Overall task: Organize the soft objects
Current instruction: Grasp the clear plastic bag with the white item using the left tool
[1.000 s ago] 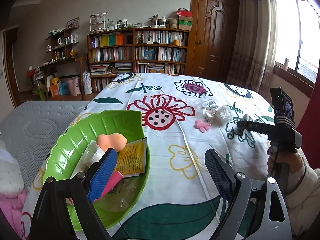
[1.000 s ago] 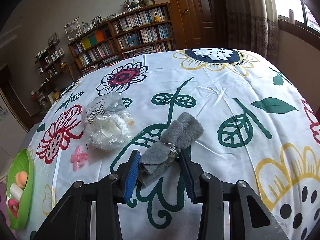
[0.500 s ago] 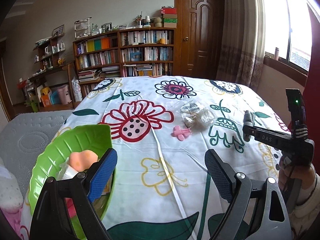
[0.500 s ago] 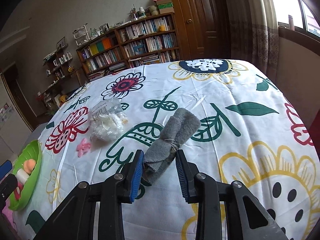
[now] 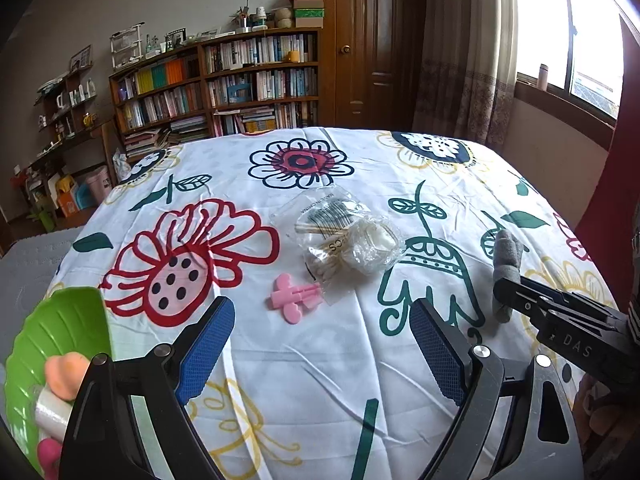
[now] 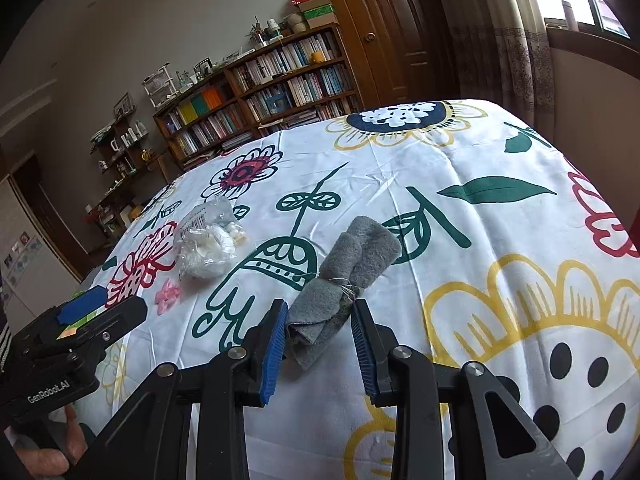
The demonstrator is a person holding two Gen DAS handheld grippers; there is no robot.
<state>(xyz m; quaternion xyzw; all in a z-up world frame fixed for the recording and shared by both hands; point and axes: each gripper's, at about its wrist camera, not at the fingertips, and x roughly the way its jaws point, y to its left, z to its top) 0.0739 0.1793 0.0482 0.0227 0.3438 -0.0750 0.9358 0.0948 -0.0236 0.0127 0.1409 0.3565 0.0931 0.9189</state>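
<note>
My left gripper [image 5: 316, 344] has swung off the green plate [image 5: 60, 320], jaws wide and empty, pink clip [image 5: 294, 298] just ahead; my right gripper [image 6: 320, 344] pinches the rolled grey cloth [image 6: 352, 268] between its pads, raised for carrying, I judge.

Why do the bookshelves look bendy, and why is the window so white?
Left wrist view: the fisheye lens curves the bookshelf and leaves dark corners; daylight washes the window out to white. Right wrist view: the same bending tilts the bookshelf and door, yet the grey cloth between the blue fingers stays sharp.
</note>
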